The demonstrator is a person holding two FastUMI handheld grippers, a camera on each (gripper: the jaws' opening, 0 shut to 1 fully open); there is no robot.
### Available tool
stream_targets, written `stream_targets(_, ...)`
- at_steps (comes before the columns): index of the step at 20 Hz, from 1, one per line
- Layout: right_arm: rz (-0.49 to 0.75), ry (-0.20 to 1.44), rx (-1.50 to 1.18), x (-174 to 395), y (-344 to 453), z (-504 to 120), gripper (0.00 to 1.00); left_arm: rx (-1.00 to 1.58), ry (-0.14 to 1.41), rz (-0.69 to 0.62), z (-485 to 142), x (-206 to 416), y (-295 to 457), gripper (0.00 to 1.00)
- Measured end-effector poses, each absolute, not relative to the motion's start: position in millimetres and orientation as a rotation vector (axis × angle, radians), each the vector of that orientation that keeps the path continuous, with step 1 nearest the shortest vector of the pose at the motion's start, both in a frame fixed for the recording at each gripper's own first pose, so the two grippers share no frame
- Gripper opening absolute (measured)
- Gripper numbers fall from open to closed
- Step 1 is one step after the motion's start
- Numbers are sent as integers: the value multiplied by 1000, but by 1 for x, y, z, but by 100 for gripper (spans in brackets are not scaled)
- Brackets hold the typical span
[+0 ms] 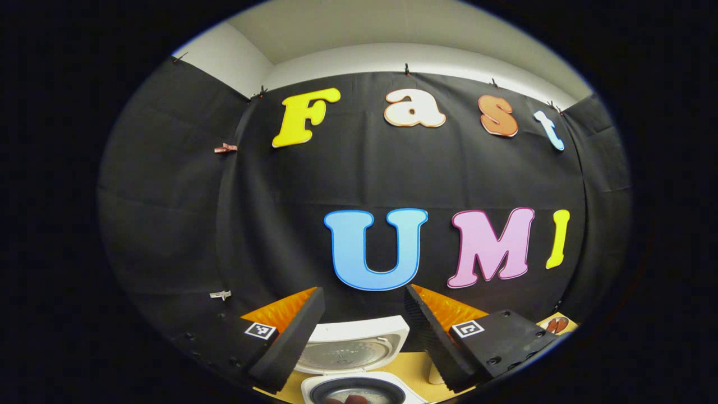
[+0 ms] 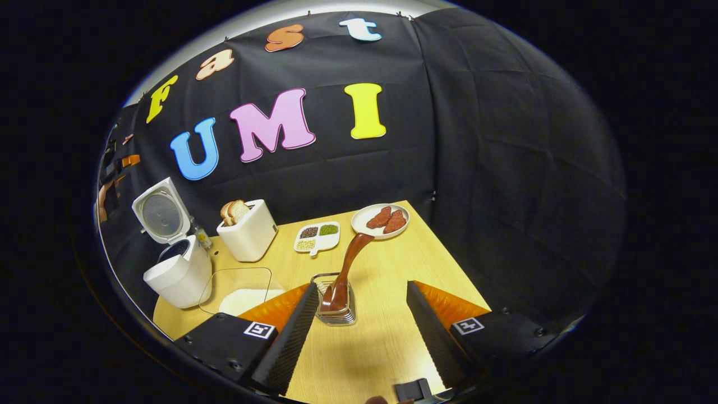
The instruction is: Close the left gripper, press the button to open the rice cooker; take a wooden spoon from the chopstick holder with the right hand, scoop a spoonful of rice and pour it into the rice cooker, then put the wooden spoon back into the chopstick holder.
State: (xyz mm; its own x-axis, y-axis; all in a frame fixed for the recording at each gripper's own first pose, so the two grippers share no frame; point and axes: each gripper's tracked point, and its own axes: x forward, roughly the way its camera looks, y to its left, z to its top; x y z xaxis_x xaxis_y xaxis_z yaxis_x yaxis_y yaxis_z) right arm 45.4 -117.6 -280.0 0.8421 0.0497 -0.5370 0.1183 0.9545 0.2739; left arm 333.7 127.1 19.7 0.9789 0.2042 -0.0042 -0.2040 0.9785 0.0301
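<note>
The white rice cooker [image 2: 174,264] stands lid-up; the brown wooden spoon [image 2: 346,269] sits in the clear holder [image 2: 336,308] right of it. Both tongs [image 1: 364,331] [image 2: 359,331] gape empty; whether scooping is done, I cannot tell.

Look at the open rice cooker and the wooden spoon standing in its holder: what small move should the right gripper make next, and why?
Probably ease the right gripper forward and close on the wooden spoon. The rice cooker already stands with its lid up, the spoon stands untouched in the chopstick holder just ahead, and the jaws are open and empty.
</note>
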Motion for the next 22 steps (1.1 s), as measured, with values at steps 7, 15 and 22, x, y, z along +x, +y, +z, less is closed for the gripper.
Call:
stream_targets(7,-124,563,291,16,-134,-265,98,103,110,235,-34,399,167,98)
stream_targets(15,-136,574,281,-7,-130,-261,99,32,220,286,-81,409,176,100)
stream_targets(22,-70,566,290,-3,-127,-258,99,0,291,282,-94,349,139,100)
